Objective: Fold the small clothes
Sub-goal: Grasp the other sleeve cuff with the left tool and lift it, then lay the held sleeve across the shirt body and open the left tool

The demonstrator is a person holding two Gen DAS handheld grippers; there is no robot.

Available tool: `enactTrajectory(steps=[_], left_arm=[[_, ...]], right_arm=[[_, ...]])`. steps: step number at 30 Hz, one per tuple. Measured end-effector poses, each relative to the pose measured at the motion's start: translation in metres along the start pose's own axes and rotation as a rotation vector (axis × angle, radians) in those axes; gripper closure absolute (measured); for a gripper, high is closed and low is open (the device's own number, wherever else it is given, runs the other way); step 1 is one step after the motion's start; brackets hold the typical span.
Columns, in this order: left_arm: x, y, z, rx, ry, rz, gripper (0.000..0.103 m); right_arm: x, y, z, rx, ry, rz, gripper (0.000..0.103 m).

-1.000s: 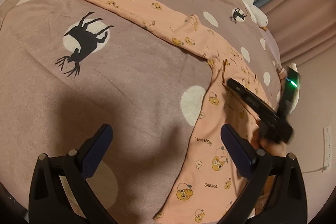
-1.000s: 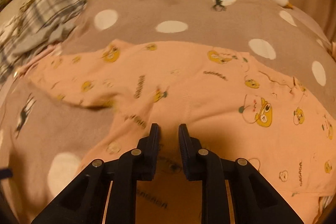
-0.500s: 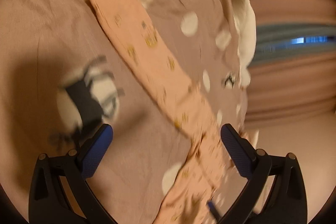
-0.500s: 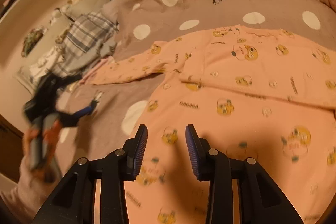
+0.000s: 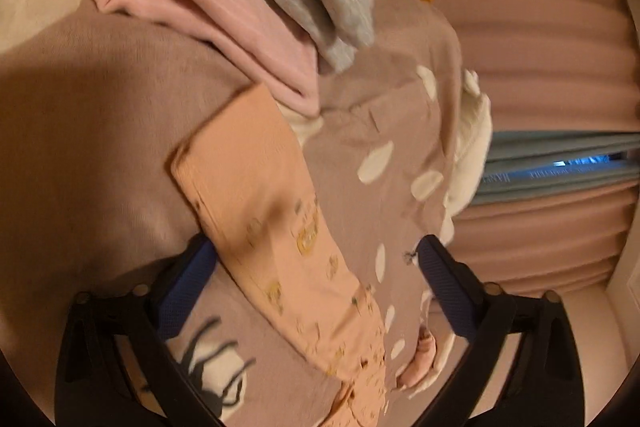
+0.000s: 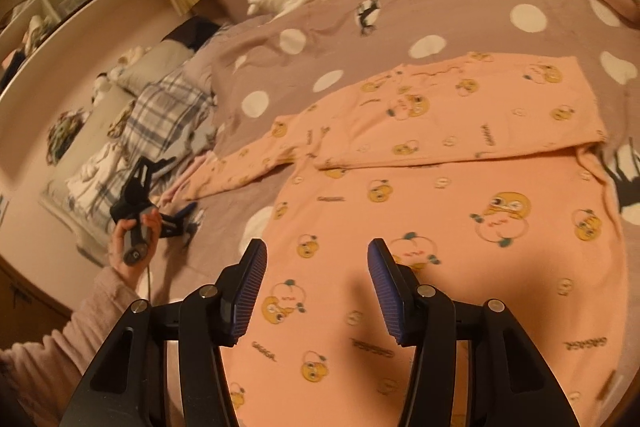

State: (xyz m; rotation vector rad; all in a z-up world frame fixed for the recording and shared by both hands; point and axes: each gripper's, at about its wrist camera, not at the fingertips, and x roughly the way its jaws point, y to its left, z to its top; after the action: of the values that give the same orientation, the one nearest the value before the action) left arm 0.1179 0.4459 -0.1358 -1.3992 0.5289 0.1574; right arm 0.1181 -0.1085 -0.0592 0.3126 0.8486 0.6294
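Peach top (image 6: 440, 195) flat, hem cut off | L gripper (image 5: 312, 267) spread, closing slightly | R gripper (image 6: 316, 291) opening, nothing held

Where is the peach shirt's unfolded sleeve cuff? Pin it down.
In the left wrist view the sleeve cuff lies centre-left on the spotted duvet, just below the pink garment, ahead of the open left gripper.

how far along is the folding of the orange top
Early on. Done: one sleeve already lies folded across the orange top, which is spread flat on the bed cover. In hand: the left gripper, open, hovers over the other sleeve, which is not yet gripped. The right gripper has just been opening, nothing between its jaws. Left: that sleeve, then the body.
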Motion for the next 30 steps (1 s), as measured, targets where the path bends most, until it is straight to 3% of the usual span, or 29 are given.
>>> enactTrajectory(steps=[2, 5, 7, 8, 12, 17, 20, 26, 30], left_arm=[[0.002, -0.001, 0.002, 0.012, -0.015, 0.029, 0.016], [0.013, 0.0, 0.003, 0.024, -0.016, 0.096, 0.054], [0.021, 0.003, 0.003, 0.023, -0.004, 0.168, 0.091], [0.022, 0.005, 0.003, 0.024, -0.001, 0.196, 0.095], [0.018, -0.017, -0.002, 0.118, -0.029, 0.272, 0.097], [0.01, -0.086, -0.027, 0.336, -0.046, 0.241, 0.097], [0.011, -0.138, -0.057, 0.492, -0.045, 0.224, 0.097], [0.032, -0.228, -0.152, 0.771, 0.025, 0.143, 0.097], [0.064, -0.26, -0.225, 0.906, 0.098, 0.131, 0.097]], right_arm=[[-0.001, -0.003, -0.001, 0.009, 0.001, -0.01, 0.05], [-0.001, -0.008, -0.004, 0.017, 0.005, -0.038, 0.05], [-0.001, -0.009, -0.006, 0.019, 0.008, -0.048, 0.05], [-0.001, -0.01, -0.007, 0.02, 0.01, -0.049, 0.05], [-0.003, -0.011, -0.01, 0.009, 0.012, -0.057, 0.05], [-0.011, -0.017, -0.013, 0.027, -0.001, -0.057, 0.05], [-0.018, -0.025, -0.015, 0.052, -0.016, -0.058, 0.05], [-0.035, -0.038, -0.022, 0.088, -0.047, -0.05, 0.05], [-0.045, -0.046, -0.025, 0.113, -0.069, -0.047, 0.05]])
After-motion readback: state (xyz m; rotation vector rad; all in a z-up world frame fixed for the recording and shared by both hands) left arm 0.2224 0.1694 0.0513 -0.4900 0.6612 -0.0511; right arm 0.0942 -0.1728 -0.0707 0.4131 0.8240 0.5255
